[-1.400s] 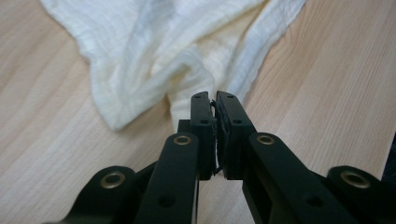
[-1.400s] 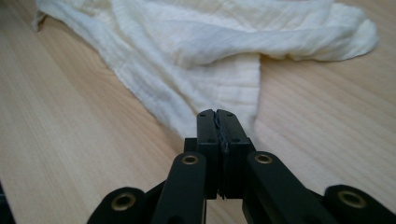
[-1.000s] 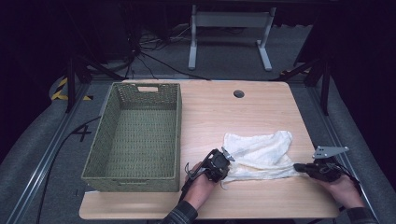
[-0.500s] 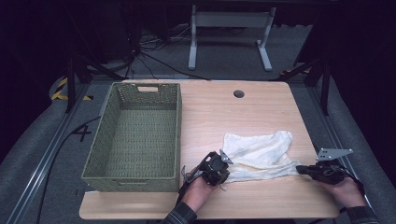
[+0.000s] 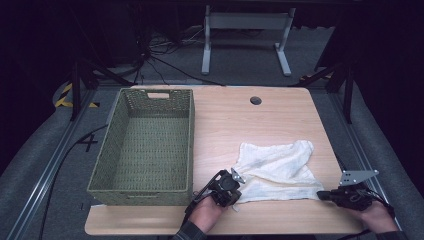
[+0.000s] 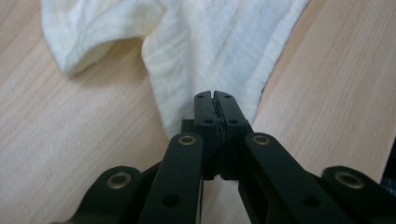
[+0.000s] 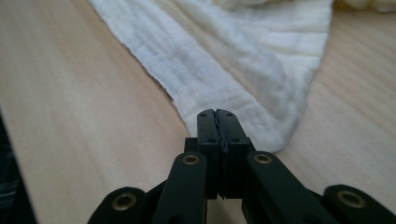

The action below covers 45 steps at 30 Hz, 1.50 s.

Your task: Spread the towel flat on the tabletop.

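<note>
Pinching the cream cloth [image 5: 275,170] at its near corners, the left gripper [image 6: 215,100] and right gripper [image 7: 217,116] are both clamping tight on fabric. Up close you're seeing pressed-together jaws; the high view is adding the wicker basket [image 5: 145,145] sitting left on the table [image 5: 270,115].

The high view looks forward and down over the whole surface [image 5: 280,115] from the person's side, while each gripper view rides low and close along its own black jaws, both facing the white cloth [image 5: 275,167] that all three views share.
</note>
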Each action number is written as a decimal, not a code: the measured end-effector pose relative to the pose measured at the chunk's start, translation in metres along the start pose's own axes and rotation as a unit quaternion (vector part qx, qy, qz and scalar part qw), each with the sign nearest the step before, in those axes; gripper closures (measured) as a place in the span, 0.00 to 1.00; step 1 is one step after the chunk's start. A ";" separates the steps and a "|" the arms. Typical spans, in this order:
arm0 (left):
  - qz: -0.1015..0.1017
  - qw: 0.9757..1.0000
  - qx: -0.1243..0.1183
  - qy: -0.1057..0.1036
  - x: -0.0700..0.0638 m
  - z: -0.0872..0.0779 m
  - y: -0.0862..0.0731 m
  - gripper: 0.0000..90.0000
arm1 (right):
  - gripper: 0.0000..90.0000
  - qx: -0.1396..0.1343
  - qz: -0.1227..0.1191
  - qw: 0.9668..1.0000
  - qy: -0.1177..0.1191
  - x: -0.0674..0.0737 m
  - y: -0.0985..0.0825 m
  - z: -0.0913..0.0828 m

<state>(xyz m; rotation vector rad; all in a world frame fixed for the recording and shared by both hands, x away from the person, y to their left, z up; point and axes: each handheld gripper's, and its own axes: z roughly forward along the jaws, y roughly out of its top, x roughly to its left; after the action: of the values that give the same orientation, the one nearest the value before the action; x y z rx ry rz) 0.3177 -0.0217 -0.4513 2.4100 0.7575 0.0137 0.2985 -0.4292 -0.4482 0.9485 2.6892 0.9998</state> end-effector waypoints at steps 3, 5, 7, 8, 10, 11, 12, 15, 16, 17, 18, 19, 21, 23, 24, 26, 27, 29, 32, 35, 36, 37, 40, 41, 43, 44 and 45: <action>-0.002 1.000 0.001 -0.002 -0.003 -0.004 -0.007 0.99 | 0.99 0.003 -0.010 1.000 0.020 0.009 -0.004 -0.001; -0.003 1.000 0.002 -0.004 -0.006 -0.006 -0.012 0.99 | 0.99 0.003 -0.018 0.999 0.027 0.015 -0.006 -0.002; -0.002 1.000 0.004 -0.006 -0.009 -0.008 -0.016 0.99 | 0.99 0.006 -0.025 0.999 0.032 0.020 -0.007 -0.002; -0.001 1.000 0.005 -0.008 -0.010 -0.010 -0.018 0.99 | 0.99 0.007 -0.029 0.999 0.036 0.023 -0.008 -0.002; 0.001 1.000 0.006 -0.007 -0.013 -0.011 -0.022 0.99 | 0.99 0.009 -0.035 0.998 0.042 0.027 -0.009 -0.002; 0.002 1.000 0.007 -0.007 -0.015 -0.012 -0.023 0.99 | 0.99 0.011 -0.039 0.998 0.046 0.030 -0.010 -0.003; 0.002 1.000 0.007 -0.008 -0.016 -0.013 -0.025 0.99 | 0.99 0.013 -0.043 0.998 0.052 0.032 -0.010 -0.003; 0.000 1.000 -0.003 -0.003 -0.016 -0.015 -0.022 0.99 | 0.99 0.015 -0.057 0.997 0.056 0.039 -0.010 -0.002; -0.004 1.000 -0.010 -0.002 -0.015 -0.016 -0.020 0.99 | 0.99 0.010 -0.058 0.997 0.054 0.038 -0.009 -0.002; -0.003 1.000 -0.020 0.002 -0.013 -0.017 -0.016 0.99 | 0.99 0.004 -0.056 0.997 0.050 0.037 -0.008 -0.003; -0.003 1.000 -0.024 0.007 -0.011 -0.018 -0.011 0.99 | 0.99 -0.002 -0.053 0.998 0.045 0.035 -0.005 -0.003; -0.006 0.999 -0.034 0.010 -0.008 -0.017 -0.004 0.99 | 0.99 -0.008 -0.051 0.998 0.037 0.032 -0.002 -0.004; -0.007 0.999 -0.041 0.017 -0.004 -0.015 0.006 0.99 | 0.99 -0.019 -0.040 0.999 0.015 0.024 0.007 -0.003; -0.012 0.999 -0.047 0.024 0.000 -0.012 0.015 0.99 | 0.99 -0.023 -0.036 0.999 -0.001 0.018 0.014 -0.002; -0.011 0.998 -0.047 0.030 0.004 -0.011 0.021 0.99 | 0.99 -0.026 -0.033 0.999 -0.006 0.015 0.016 -0.001; -0.016 0.998 -0.056 0.037 0.011 -0.008 0.032 0.99 | 0.99 -0.033 -0.024 0.999 -0.017 0.007 0.022 0.001; -0.017 0.997 -0.059 0.041 0.015 -0.007 0.038 0.99 | 0.99 -0.035 -0.022 0.999 -0.023 0.005 0.024 0.002; -0.023 0.996 -0.066 0.046 0.023 -0.004 0.049 0.99 | 0.99 -0.039 -0.016 0.999 -0.031 -0.002 0.029 0.003; -0.028 0.996 -0.068 0.052 0.036 0.002 0.066 0.99 | 0.99 -0.047 -0.004 0.998 -0.046 -0.014 0.037 0.005; -0.032 0.996 -0.068 0.054 0.046 0.008 0.077 0.99 | 0.99 -0.053 0.003 0.997 -0.054 -0.023 0.044 0.006; -0.032 0.995 -0.066 0.060 0.049 0.012 0.080 0.99 | 0.99 -0.054 0.005 0.997 -0.058 -0.028 0.047 0.007; -0.034 0.995 -0.067 0.058 0.052 0.014 0.083 0.99 | 0.99 -0.055 0.006 0.997 -0.062 -0.031 0.050 0.008; -0.035 0.996 -0.063 0.057 0.059 0.020 0.089 0.99 | 0.99 -0.056 0.007 0.996 -0.069 -0.039 0.056 0.012; -0.034 0.996 -0.060 0.057 0.061 0.023 0.092 0.99 | 0.99 -0.056 0.008 0.996 -0.072 -0.042 0.058 0.013; -0.034 0.996 -0.055 0.066 0.065 0.028 0.097 0.99 | 0.99 -0.059 0.013 0.995 -0.079 -0.048 0.063 0.016; -0.034 0.996 -0.055 0.065 0.068 0.030 0.100 0.99 | 0.99 -0.060 0.015 0.995 -0.082 -0.052 0.065 0.017; -0.038 0.995 -0.058 0.067 0.070 0.032 0.102 0.99 | 0.99 -0.061 0.018 0.994 -0.085 -0.055 0.068 0.018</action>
<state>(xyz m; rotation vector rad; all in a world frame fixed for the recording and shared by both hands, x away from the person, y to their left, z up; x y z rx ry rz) 0.4347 -0.0696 -0.4320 2.2854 0.8845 0.1858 0.3834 -0.4126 -0.4252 1.0111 2.4522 1.0263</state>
